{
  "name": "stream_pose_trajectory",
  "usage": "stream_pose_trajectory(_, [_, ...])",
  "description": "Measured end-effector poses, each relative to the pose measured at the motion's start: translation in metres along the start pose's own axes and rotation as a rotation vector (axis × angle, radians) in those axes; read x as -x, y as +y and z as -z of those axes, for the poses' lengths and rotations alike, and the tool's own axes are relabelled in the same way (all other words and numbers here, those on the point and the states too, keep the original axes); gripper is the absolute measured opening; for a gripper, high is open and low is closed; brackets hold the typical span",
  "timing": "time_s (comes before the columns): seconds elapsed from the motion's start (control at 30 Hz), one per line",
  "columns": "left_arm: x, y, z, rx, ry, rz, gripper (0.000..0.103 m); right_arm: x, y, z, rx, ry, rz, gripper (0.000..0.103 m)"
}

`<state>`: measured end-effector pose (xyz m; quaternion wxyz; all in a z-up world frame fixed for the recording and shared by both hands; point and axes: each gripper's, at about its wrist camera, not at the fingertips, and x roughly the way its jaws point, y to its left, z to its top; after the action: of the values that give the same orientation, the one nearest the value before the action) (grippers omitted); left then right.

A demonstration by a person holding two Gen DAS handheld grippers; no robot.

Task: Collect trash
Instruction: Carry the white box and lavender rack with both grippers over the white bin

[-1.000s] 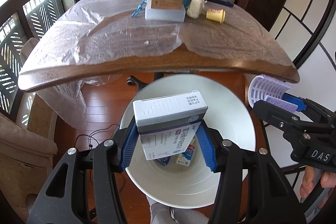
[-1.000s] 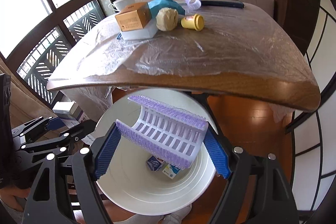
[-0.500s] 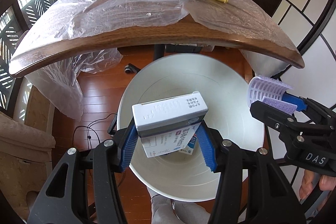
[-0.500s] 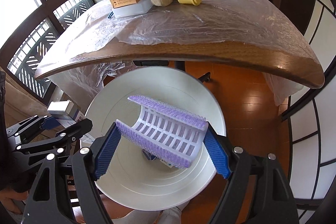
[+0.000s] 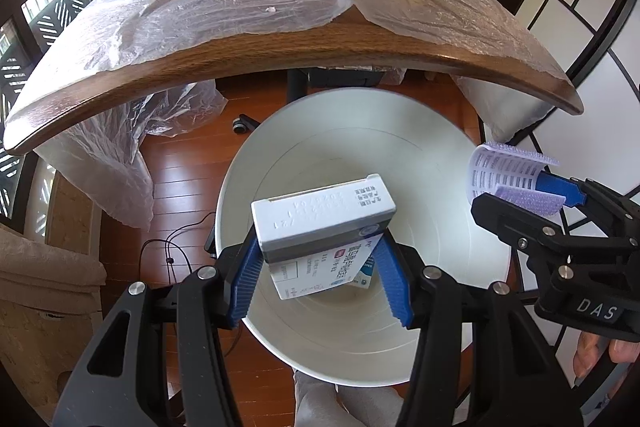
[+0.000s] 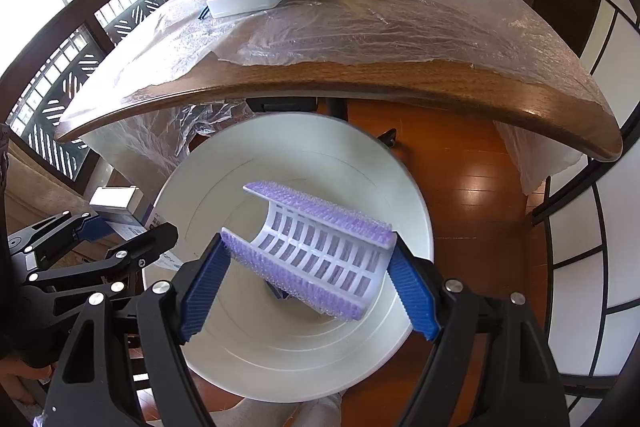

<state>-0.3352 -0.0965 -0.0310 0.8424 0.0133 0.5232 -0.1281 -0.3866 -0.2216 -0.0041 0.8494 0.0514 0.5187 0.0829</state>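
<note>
Trash: a white medicine box [image 5: 320,215] and a purple hair roller [image 6: 320,251], each one held in a claw above the white bin [image 5: 420,163]
Landmark: the bin stands on the wood floor, just in front of the table edge [image 5: 280,59]; all places below are given from it
Box place: over the bin opening, toward its near-left part; its long axis lies across the claw, from one finger to the other
Roller place: over the middle of the bin opening in the right wrist view; its long axis runs from finger to finger, a little slanted, with the open curved side turned up
Left gripper [image 5: 320,267]: closed partway on the box, both blue pads pressing the short ends; a printed leaflet or second carton hangs under the box, I cannot tell which
Right gripper [image 6: 308,279]: closed partway on the roller, pads on its two ends
Inside the bin: some small packets lie on the bottom, mostly hidden by the held things
Nearer hand: both are already above the opening; the roller looks more central
Next move, my judgement: to open the fingers so that each piece falls straight down; the box is nearer to the rim, so it may hit the edge
</note>
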Motion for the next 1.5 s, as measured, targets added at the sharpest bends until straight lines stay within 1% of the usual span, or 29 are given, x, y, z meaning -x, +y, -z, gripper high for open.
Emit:
stream_pose_trajectory(1.23, [-0.028,0.001,0.013,-0.04,0.084,-0.013,0.055,-0.026,-0.012,0.019,-0.026,0.098,0.007,0.077])
stream_pose_trajectory(1.5, [-0.036,0.0,0.013,-0.058,0.102,-0.028,0.055,-0.034,-0.012,0.019,-0.033,0.115,0.006,0.077])
